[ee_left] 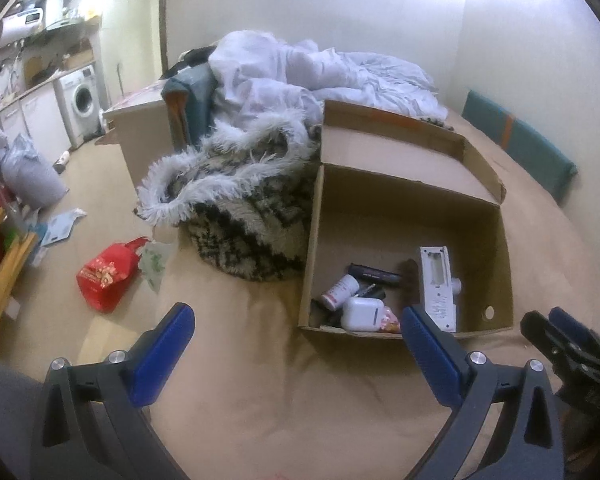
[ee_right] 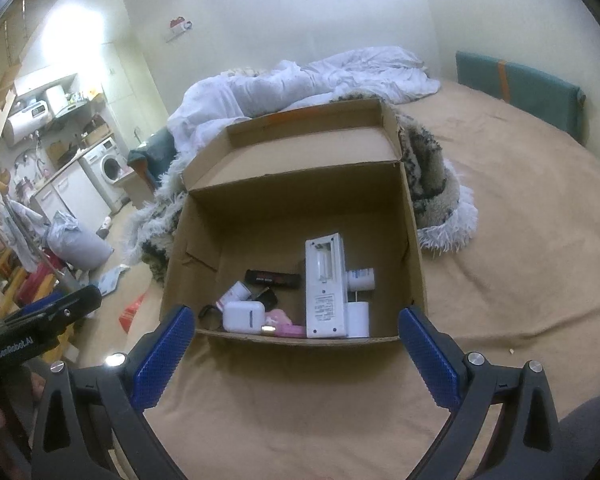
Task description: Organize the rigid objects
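An open cardboard box [ee_left: 404,196] [ee_right: 300,184] stands on the tan bed. Inside lie a long white remote-like device [ee_left: 438,286] [ee_right: 326,288], a white charger case [ee_left: 360,314] [ee_right: 243,316], a small white bottle [ee_left: 340,290] [ee_right: 234,292], a black and red bar [ee_left: 374,270] [ee_right: 274,278], a pink item [ee_right: 282,320] and two white cylinders [ee_right: 360,278]. My left gripper [ee_left: 296,352] is open and empty, in front of the box and to its left. My right gripper [ee_right: 294,352] is open and empty just in front of the box's near wall.
A furry patterned blanket [ee_left: 244,204] [ee_right: 428,184] lies against the box, with a white duvet [ee_left: 312,76] behind. A teal headboard [ee_right: 516,84] is at the right. A red bag [ee_left: 108,276] and clutter lie on the floor to the left, by the washing machine [ee_left: 80,98].
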{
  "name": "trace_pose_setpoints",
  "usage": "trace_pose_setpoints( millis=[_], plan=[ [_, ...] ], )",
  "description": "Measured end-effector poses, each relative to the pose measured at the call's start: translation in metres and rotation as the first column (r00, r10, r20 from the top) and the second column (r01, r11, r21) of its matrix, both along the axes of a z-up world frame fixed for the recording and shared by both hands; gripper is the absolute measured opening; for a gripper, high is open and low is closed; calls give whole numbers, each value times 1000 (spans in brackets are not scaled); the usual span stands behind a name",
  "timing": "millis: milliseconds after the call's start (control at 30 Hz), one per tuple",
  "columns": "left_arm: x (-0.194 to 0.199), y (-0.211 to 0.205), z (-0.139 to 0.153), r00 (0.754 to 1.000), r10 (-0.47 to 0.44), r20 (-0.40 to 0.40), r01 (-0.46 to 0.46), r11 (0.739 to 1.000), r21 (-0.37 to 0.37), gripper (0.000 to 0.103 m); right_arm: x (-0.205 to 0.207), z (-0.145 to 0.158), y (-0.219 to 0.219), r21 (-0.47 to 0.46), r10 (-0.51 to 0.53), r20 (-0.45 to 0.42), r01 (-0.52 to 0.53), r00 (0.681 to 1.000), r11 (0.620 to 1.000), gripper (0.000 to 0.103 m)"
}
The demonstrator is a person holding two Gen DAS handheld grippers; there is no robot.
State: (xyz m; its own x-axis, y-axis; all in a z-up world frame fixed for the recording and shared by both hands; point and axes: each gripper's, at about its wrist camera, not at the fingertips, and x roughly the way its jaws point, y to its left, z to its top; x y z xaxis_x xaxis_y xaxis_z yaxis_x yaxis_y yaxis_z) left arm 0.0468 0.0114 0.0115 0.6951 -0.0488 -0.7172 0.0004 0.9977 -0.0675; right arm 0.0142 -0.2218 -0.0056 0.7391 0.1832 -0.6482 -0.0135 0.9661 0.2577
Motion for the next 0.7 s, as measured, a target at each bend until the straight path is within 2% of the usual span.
trace_pose_setpoints(
  millis=[700],
  plan=[
    [1, -4, -5, 1000, -16, -11, 16, 1000, 11, 103, 1, -2, -2, -1, -14, -10, 14, 1000, 1000, 103]
  ],
)
